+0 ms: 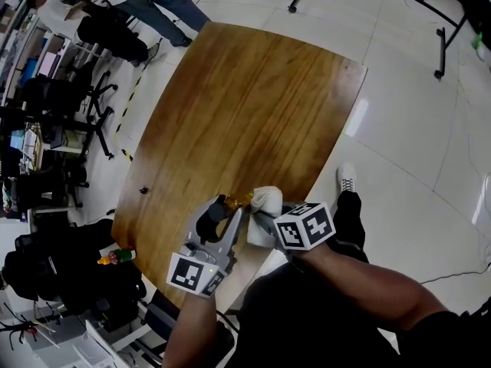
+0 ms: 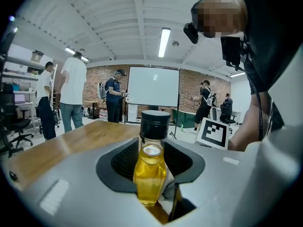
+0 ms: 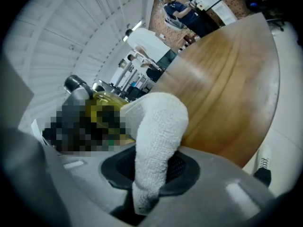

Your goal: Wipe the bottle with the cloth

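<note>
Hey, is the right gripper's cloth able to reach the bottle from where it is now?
Probably yes: the cloth in the right gripper sits right beside the bottle, with nothing between them.

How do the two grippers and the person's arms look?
The left gripper and right gripper have grey bodies with black textured pads. Each carries a white cube with black square markers. The forearms are bare.

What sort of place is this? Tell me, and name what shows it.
Likely a shared lab or office workspace: a big white projection screen on a brick wall, wheeled office chairs beside the wooden table, and several people standing about on a tiled floor.
</note>
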Demonstrator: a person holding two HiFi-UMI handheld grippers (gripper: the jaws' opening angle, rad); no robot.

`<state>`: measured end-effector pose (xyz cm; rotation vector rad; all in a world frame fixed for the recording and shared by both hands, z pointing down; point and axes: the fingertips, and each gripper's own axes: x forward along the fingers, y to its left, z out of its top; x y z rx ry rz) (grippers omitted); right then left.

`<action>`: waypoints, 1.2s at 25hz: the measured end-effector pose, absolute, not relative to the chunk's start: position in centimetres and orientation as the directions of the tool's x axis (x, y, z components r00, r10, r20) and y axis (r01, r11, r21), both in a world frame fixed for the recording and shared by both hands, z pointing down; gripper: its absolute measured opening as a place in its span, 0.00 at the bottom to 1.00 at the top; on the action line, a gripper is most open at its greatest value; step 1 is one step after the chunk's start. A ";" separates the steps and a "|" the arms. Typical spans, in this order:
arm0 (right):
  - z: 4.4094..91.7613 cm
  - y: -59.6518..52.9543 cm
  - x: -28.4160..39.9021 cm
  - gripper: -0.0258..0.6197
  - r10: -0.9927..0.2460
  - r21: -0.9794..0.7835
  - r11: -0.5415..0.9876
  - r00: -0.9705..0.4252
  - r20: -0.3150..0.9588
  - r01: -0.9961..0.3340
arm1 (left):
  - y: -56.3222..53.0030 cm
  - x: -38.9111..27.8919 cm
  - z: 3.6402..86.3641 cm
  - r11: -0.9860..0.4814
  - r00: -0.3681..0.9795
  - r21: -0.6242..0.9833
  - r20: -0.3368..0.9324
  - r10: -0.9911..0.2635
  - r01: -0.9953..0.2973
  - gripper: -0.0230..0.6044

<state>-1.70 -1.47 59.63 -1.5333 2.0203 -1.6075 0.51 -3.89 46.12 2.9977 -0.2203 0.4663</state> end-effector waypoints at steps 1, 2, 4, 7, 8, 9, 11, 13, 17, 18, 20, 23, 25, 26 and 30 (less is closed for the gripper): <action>60.1 -1.5 -1.6 0.15 -0.733 -0.782 -0.106 -0.484 0.479 -0.614 | -3.9 0.5 46.2 -0.985 0.943 0.076 0.309 -0.127 -0.157 0.31; 60.5 -1.4 -1.6 0.15 -0.708 -0.782 -0.122 -0.499 0.500 -0.611 | -3.9 0.5 46.2 -0.985 0.943 0.076 0.309 -0.127 -0.157 0.31; 61.1 -1.3 -1.6 0.15 -0.663 -0.794 -0.158 -0.532 0.526 -0.588 | -4.0 0.5 46.3 -0.984 0.942 0.078 0.309 -0.127 -0.158 0.31; 61.7 -0.7 -1.1 0.15 -0.610 -0.800 -0.205 -0.566 0.555 -0.564 | -3.8 0.6 46.3 -0.987 0.943 0.068 0.310 -0.117 -0.145 0.31; 61.8 -0.1 -0.5 0.15 -0.599 -0.796 -0.216 -0.567 0.565 -0.565 | -3.5 0.7 46.4 -0.989 0.944 0.060 0.310 -0.109 -0.134 0.31; 61.8 0.6 0.4 0.15 -0.596 -0.789 -0.224 -0.560 0.575 -0.572 | -3.2 0.8 46.4 -0.991 0.946 0.054 0.309 -0.100 -0.122 0.31; 61.2 1.7 3.1 0.15 -0.612 -0.774 -0.229 -0.531 0.586 -0.591 | -2.6 1.0 46.6 -0.993 0.949 0.048 0.305 -0.085 -0.105 0.31; 59.7 2.0 5.8 0.15 -0.658 -0.783 -0.202 -0.511 0.553 -0.588 | -2.2 1.2 46.5 -0.994 0.952 0.046 0.295 -0.078 -0.096 0.31; 55.0 -0.1 10.5 0.15 -0.748 -0.836 -0.086 -0.519 0.414 -0.542 | -1.8 1.8 45.9 -0.995 0.960 0.035 0.271 -0.076 -0.089 0.31; 53.7 -1.1 11.6 0.15 -0.765 -0.853 -0.063 -0.525 0.374 -0.517 | -1.7 1.9 45.7 -0.996 0.960 0.027 0.269 -0.076 -0.086 0.31; 51.2 -3.7 13.1 0.15 -0.788 -0.901 -0.009 -0.551 0.273 -0.434 | -1.5 2.2 45.3 -0.997 0.958 0.004 0.280 -0.069 -0.072 0.31; 48.6 -8.4 13.1 0.15 -0.765 -0.937 0.069 -0.621 0.170 -0.342 | -1.2 2.2 45.5 -0.999 0.944 -0.010 0.326 -0.053 -0.052 0.31; 48.0 -11.3 11.3 0.15 -0.710 -0.946 0.093 -0.686 0.157 -0.312 | -1.2 2.0 45.6 -0.998 0.936 0.007 0.347 -0.054 -0.060 0.31; 47.8 -12.5 10.1 0.15 -0.675 -0.950 0.097 -0.721 0.157 -0.298 | -1.3 2.0 45.6 -0.998 0.936 0.018 0.349 -0.056 -0.067 0.31; 48.0 -14.6 4.8 0.15 -0.484 -0.959 0.102 -0.856 0.183 -0.263 | -1.1 2.9 44.7 -0.993 0.943 0.051 0.320 -0.088 -0.110 0.31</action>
